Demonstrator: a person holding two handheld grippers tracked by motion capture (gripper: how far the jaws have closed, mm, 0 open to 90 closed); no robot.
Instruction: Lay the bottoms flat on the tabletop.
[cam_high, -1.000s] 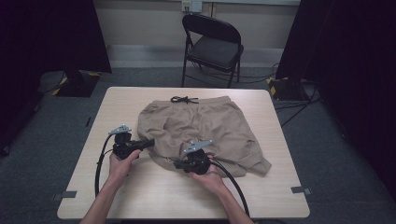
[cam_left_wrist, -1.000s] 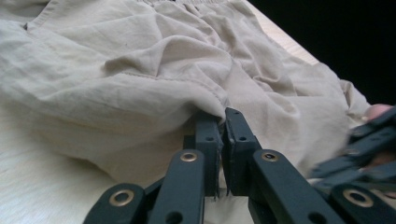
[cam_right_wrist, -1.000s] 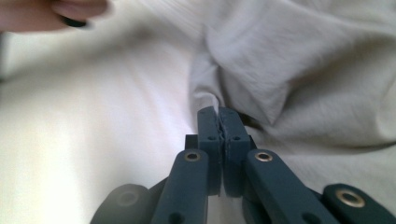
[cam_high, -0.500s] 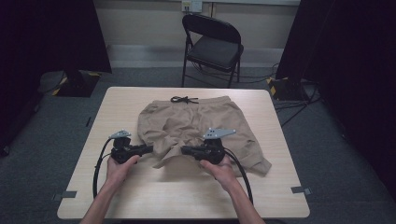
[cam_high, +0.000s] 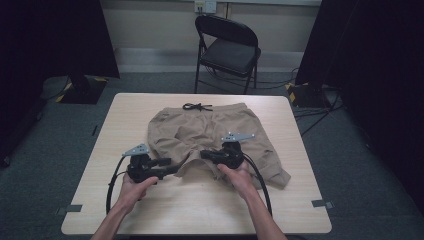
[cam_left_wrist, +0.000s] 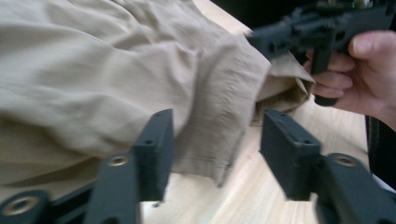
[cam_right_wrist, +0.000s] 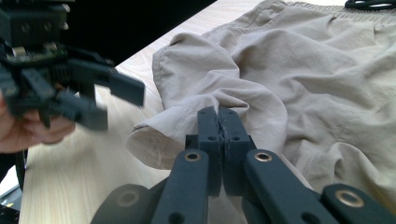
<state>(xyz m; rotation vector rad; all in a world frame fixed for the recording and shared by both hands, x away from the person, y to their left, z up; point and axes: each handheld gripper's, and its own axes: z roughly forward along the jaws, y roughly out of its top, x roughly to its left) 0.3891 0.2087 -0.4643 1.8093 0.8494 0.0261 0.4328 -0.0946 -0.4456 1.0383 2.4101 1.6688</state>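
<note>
Khaki shorts (cam_high: 215, 125) lie flat on the wooden table (cam_high: 150, 210), waistband at the far side. My right gripper (cam_high: 204, 154) is shut on a leg hem, lifting a fold of cloth; in the right gripper view its jaws (cam_right_wrist: 218, 114) pinch the fabric (cam_right_wrist: 303, 60). My left gripper (cam_high: 170, 164) is at the near left edge of the shorts. Its jaws (cam_left_wrist: 215, 135) have just been opening and stand apart, with the hem (cam_left_wrist: 219, 107) lying loose between them, pads off it. The right gripper (cam_left_wrist: 261, 39) appears beyond it, and the left gripper (cam_right_wrist: 116, 106) is in the right gripper view.
A black drawstring (cam_high: 197, 106) lies at the waistband. A black folding chair (cam_high: 227, 47) stands beyond the table's far edge. Cables trail from both grippers over the near half of the table. Dark curtains flank the room.
The left gripper's jaws have opened and let go of the cloth. The right gripper has moved right and farther up the table, still carrying the hem.
</note>
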